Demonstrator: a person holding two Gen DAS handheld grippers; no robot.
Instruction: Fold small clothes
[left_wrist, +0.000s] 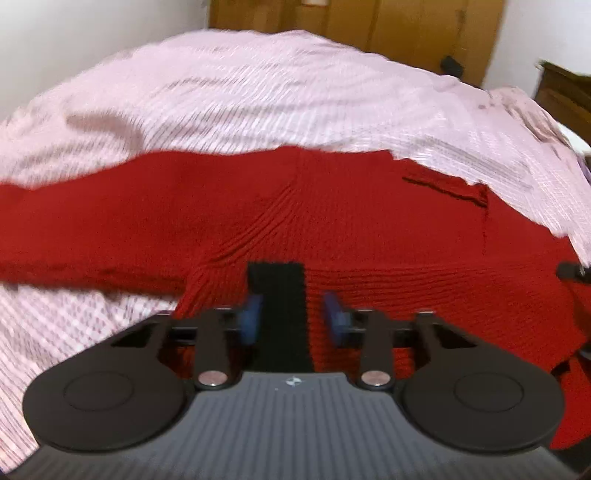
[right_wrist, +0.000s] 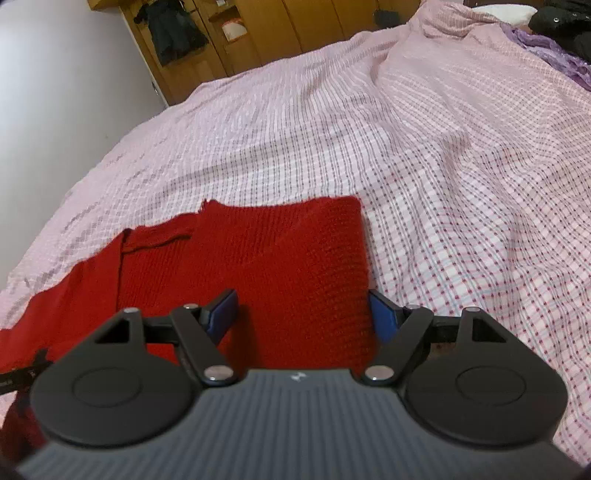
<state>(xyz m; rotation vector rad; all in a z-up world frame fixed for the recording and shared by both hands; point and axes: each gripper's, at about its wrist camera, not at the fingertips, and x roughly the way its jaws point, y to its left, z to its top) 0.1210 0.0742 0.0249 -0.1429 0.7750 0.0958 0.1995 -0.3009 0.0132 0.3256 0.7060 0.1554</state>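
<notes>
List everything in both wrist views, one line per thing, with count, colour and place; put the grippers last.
red knit garment: one, red, spread flat on the bed at its near side.
black strip: one, black, on the garment, between the left gripper's fingers; what it is I cannot tell.
bed cover: one, pink and white check, over the whole bed.
wardrobe: one, brown wood, beyond the bed.
dark clothing: one item, hanging at the wardrobe.
purple cloth: one, far right on the bed.
left gripper: one, black with blue pads, narrowly parted over the garment.
right gripper: one, black with blue pads, wide open over the garment's right part.
</notes>
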